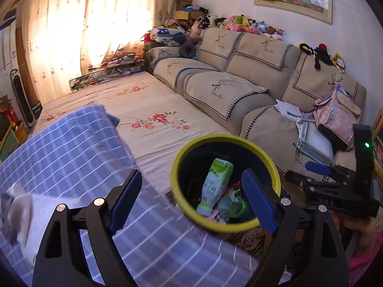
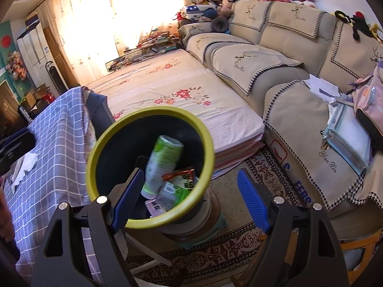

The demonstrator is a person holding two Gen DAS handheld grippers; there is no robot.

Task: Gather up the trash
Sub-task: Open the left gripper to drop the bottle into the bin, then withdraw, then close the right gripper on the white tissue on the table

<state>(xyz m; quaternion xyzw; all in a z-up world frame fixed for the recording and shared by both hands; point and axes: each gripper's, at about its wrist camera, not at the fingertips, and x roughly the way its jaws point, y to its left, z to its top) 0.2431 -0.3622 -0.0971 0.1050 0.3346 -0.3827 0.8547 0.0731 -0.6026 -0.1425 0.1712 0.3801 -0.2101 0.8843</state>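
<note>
Bin (image 2: 149, 167) with yellow rim sits on a stool on the rug, just right of the checked-cloth bench (image 2: 47, 143). Inside: green-white bottle (image 2: 162, 162), snack wrappers (image 2: 179, 179). Both right gripper (image 2: 189, 201) and left gripper (image 1: 191, 203) have jaws wide open, holding nothing. Looks like between drops. White crumpled tissue (image 2: 26, 167) on the bench is likely next: swing left, close on it, carry it over the bin.

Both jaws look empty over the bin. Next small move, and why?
Probably swing the left gripper left toward the crumpled white tissue on the checked cloth: it is open and empty, the bin already holds a bottle and wrappers, and the tissue remains out.
</note>
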